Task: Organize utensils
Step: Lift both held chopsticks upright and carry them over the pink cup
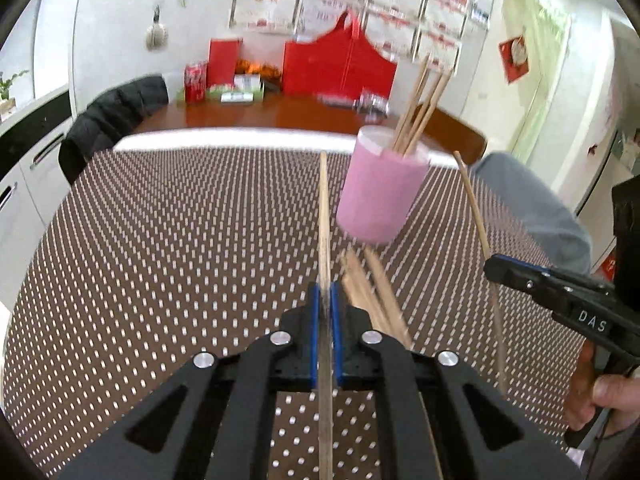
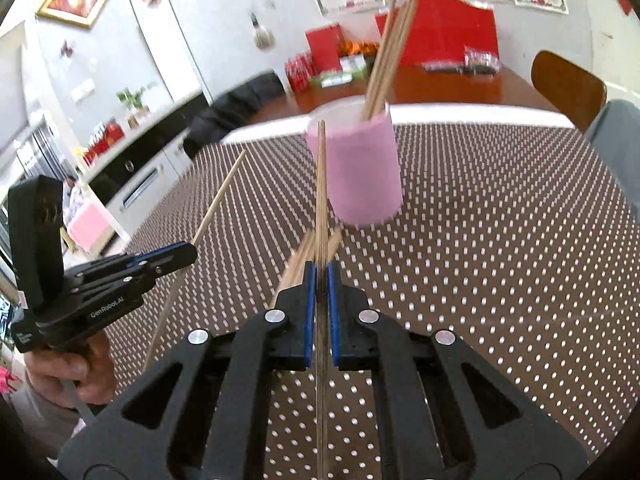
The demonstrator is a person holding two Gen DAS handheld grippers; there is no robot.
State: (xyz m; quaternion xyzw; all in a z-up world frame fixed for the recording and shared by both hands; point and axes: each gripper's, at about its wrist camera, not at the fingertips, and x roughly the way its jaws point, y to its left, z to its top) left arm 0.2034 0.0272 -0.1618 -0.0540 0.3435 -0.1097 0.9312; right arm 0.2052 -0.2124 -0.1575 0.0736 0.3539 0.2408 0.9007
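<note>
A pink cup [image 1: 380, 192] stands on the dotted brown tablecloth [image 1: 180, 240] with several wooden chopsticks [image 1: 420, 108] upright in it; it also shows in the right wrist view [image 2: 360, 172]. My left gripper [image 1: 326, 292] is shut on one chopstick [image 1: 324, 208] that points toward the cup. My right gripper [image 2: 320, 272] is shut on another chopstick [image 2: 321, 184], held above the table near the cup. Several loose chopsticks [image 1: 372, 288] lie on the cloth in front of the cup, also in the right wrist view [image 2: 304, 256].
A wooden table [image 1: 260, 114] with red boxes [image 1: 336, 64] and packages stands behind. A black jacket [image 1: 112, 120] hangs over a chair at left; a brown chair [image 2: 568, 84] is at right. White cabinets [image 2: 132, 184] line the left wall.
</note>
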